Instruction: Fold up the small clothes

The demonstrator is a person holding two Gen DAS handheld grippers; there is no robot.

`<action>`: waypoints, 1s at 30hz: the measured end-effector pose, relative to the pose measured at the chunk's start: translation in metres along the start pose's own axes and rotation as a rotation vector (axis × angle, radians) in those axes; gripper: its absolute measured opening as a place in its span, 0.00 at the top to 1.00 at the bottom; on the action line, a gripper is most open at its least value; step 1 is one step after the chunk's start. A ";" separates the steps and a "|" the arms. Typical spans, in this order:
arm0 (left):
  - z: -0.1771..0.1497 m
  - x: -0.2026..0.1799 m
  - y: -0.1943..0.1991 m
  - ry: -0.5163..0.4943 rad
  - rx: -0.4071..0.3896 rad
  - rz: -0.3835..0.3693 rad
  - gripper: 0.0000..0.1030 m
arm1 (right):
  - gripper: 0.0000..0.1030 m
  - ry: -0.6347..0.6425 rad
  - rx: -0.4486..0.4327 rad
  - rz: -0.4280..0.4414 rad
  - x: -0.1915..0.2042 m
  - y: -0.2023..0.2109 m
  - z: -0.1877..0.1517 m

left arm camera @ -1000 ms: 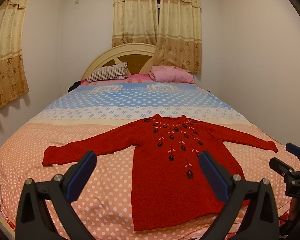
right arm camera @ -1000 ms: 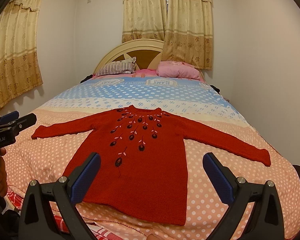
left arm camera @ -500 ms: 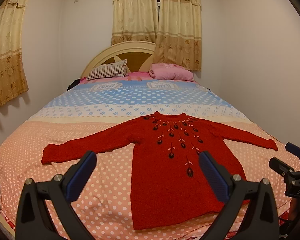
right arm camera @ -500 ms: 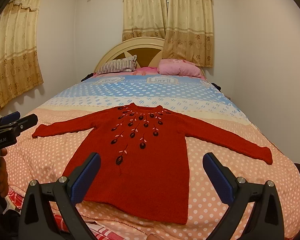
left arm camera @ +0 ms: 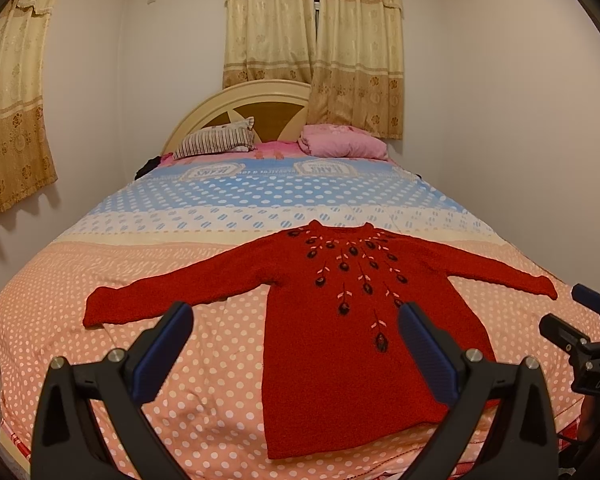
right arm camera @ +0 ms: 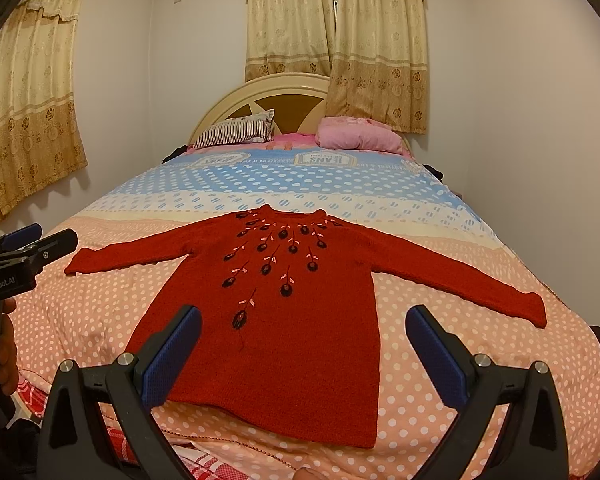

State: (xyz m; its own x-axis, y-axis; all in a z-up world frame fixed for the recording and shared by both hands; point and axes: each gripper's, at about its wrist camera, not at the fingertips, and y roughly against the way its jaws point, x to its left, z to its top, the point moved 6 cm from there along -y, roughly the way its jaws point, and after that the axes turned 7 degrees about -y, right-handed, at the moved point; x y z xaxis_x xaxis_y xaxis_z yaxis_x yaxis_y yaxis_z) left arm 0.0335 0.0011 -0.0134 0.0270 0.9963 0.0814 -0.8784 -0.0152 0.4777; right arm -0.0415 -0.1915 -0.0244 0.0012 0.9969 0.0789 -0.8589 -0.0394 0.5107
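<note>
A small red knitted sweater (left arm camera: 340,344) with dark embroidered flowers lies flat on the bed, sleeves spread, hem toward me; it also shows in the right wrist view (right arm camera: 292,332). My left gripper (left arm camera: 296,344) is open and empty, held above the bed's near edge, facing the sweater's left half. My right gripper (right arm camera: 304,344) is open and empty, above the hem. The right gripper also shows at the right edge of the left wrist view (left arm camera: 580,328), and the left gripper at the left edge of the right wrist view (right arm camera: 24,252).
The bed (left arm camera: 180,380) has a dotted pink and blue cover. A striped pillow (left arm camera: 216,142) and a pink pillow (left arm camera: 340,146) lie by the headboard (left arm camera: 236,100). Walls stand close on both sides, with curtains (left arm camera: 316,40) behind.
Both grippers have risen or tilted slightly, so the sweater sits a little lower and nearer in view. Both stay open and the sweater has not moved.
</note>
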 end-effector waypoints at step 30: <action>-0.021 0.006 -0.056 -0.035 0.089 0.044 0.00 | 0.01 -0.054 0.045 -0.050 -0.045 -0.035 -0.004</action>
State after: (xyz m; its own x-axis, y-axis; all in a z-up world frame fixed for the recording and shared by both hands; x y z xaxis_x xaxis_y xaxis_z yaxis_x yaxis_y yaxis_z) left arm 0.0730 0.0098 -0.0576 0.0073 0.9910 0.1337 -0.8330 -0.0679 0.5490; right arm -0.0137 -0.2347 -0.0495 0.0717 0.9926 0.0976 -0.8332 0.0058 0.5529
